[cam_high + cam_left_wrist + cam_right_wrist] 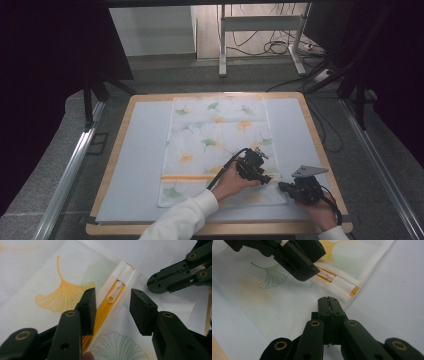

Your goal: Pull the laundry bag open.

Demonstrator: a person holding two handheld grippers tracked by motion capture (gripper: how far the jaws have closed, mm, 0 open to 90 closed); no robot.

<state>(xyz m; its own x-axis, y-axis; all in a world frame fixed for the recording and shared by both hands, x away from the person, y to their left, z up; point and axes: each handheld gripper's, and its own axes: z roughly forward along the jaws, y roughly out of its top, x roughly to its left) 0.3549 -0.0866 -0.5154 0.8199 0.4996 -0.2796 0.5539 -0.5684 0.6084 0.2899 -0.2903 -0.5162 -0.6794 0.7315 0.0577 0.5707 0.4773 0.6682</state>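
Note:
A white mesh pouch (215,135) printed with ginkgo leaves lies flat on the pale blue mat (142,150). Its orange zipper (187,177) runs across the near part. In the left gripper view my left gripper (112,305) hovers open over the zipper's right end. The white zipper pull (112,293) lies between the pads, untouched. My right gripper (328,300) is shut, its tips resting at the pouch's right edge just beside the zipper's end (342,286). In the high view the left gripper (267,179) and right gripper (281,186) sit close together at the near right.
The mat covers a wooden table (112,160) with rounded corners. Bare mat lies left and right of the pouch. Beyond the table stand metal frame legs (222,50) and floor cables (280,47). Metal rails (70,170) run along both sides.

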